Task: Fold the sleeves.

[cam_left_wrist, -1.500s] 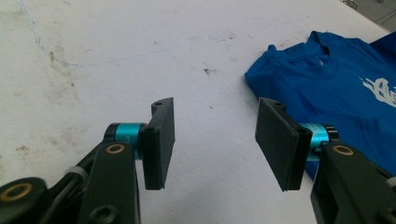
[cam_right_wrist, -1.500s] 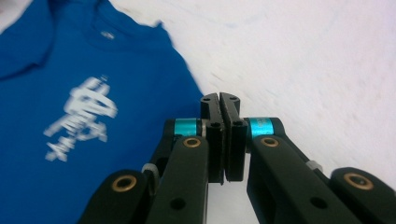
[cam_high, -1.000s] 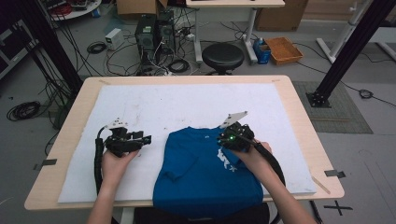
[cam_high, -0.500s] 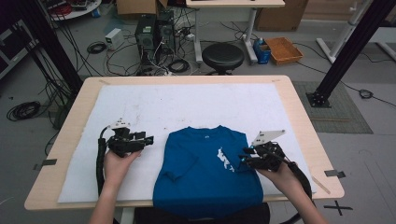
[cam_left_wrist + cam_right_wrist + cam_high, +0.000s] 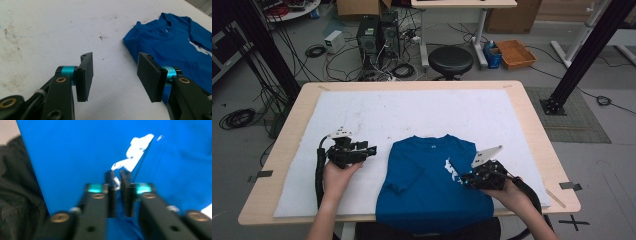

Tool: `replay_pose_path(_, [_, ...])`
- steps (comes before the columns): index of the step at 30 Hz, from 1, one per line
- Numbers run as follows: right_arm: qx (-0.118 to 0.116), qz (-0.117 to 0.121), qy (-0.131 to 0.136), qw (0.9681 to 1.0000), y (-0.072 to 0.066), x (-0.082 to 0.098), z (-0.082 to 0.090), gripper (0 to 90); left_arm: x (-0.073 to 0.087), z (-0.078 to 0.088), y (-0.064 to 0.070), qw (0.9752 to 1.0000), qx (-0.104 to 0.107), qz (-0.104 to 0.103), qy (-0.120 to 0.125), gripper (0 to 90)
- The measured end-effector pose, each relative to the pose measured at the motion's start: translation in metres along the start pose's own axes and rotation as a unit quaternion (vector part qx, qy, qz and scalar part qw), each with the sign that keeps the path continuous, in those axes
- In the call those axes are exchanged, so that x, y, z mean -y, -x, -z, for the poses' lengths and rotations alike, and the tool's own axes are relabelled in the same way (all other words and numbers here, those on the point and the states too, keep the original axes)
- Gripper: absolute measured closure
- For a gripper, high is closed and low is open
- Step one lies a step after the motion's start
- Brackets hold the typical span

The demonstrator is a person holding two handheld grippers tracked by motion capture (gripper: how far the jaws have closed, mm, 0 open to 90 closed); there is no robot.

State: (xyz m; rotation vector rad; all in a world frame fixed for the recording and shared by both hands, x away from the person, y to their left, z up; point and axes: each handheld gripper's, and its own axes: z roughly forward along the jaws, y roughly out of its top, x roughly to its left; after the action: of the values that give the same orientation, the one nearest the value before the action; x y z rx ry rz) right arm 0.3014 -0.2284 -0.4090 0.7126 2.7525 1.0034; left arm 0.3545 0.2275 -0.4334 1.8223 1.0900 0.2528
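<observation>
In the high view, a blue shirt (image 5: 432, 185) is laid on the white cloth (image 5: 412, 115) that covers the wooden surface (image 5: 532, 120), its hem hanging over the near edge. One sleeve is already folded in on the left side. The left gripper (image 5: 371, 149) is held just beside the shirt's left edge, apart from it. The right gripper (image 5: 465, 181) is set at the shirt's right side, near the white print (image 5: 452, 170). Beyond the surface a black stool (image 5: 451, 59), a computer tower (image 5: 369, 35) and loose cables on the floor are seen, well apart and in nobody's way.

In the left gripper view, the fingers (image 5: 85, 75) are spread wide with nothing between them; bare cloth lies below and the shirt's shoulder (image 5: 140, 40) is close ahead to the right.

In the right gripper view, which is blurred, the fingers (image 5: 110, 195) have just been closing and are nearly pressed together, with a fold of blue fabric and a bit of the print pinched between them.

A thin pinch like this could slip if the fabric is pulled quickly, or both layers might be caught so the whole shirt is dragged across the cloth. The overhanging hem could also pull the shirt off the near edge.
</observation>
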Motion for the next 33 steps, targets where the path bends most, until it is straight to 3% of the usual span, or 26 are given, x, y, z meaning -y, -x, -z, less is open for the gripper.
replay_pose_path(3, [0.030,-0.011,0.052,0.9981,0.011,-0.004,0.016,62.8,-0.004,0.001,0.005,1.0000,-0.002,-0.006,0.005,46.6])
replay_pose_path(6, [0.044,-0.027,0.084,0.9951,0.024,-0.009,0.027,60.8,-0.008,0.002,0.009,0.9998,-0.004,-0.018,0.009,45.7])
replay_pose_path(7, [0.057,-0.053,0.122,0.9895,0.037,-0.014,0.037,49.0,-0.014,0.003,0.015,0.9993,-0.008,-0.034,0.010,45.0])
replay_pose_path(8, [0.062,-0.070,0.140,0.9857,0.044,-0.016,0.041,46.7,-0.017,0.004,0.018,0.9991,-0.010,-0.041,0.010,44.4])
replay_pose_path(9, [0.062,-0.070,0.140,0.9857,0.044,-0.016,0.041,46.7,-0.017,0.004,0.018,0.9991,-0.010,-0.041,0.010,44.2])
replay_pose_path(10, [0.076,-0.101,0.163,0.9784,0.056,-0.019,0.047,42.2,-0.023,0.007,0.024,0.9986,-0.005,-0.049,0.017,43.6])
replay_pose_path(13, [0.092,-0.120,0.179,0.9721,0.067,-0.019,0.052,41.0,-0.029,0.012,0.032,0.9972,0.000,-0.066,0.034,42.6])
replay_pose_path(16, [0.098,-0.129,0.180,0.9703,0.073,-0.016,0.052,39.8,-0.032,0.016,0.034,0.9962,0.002,-0.070,0.053,42.0])
replay_pose_path(24, [0.114,-0.136,0.189,0.9658,0.076,-0.005,0.060,39.1,-0.034,0.024,0.047,0.9921,-0.019,-0.106,0.063,41.5])
replay_pose_path(33, [0.124,-0.139,0.193,0.9634,0.077,0.005,0.067,37.8,-0.034,0.021,0.051,0.9924,-0.008,-0.106,0.062,41.4])
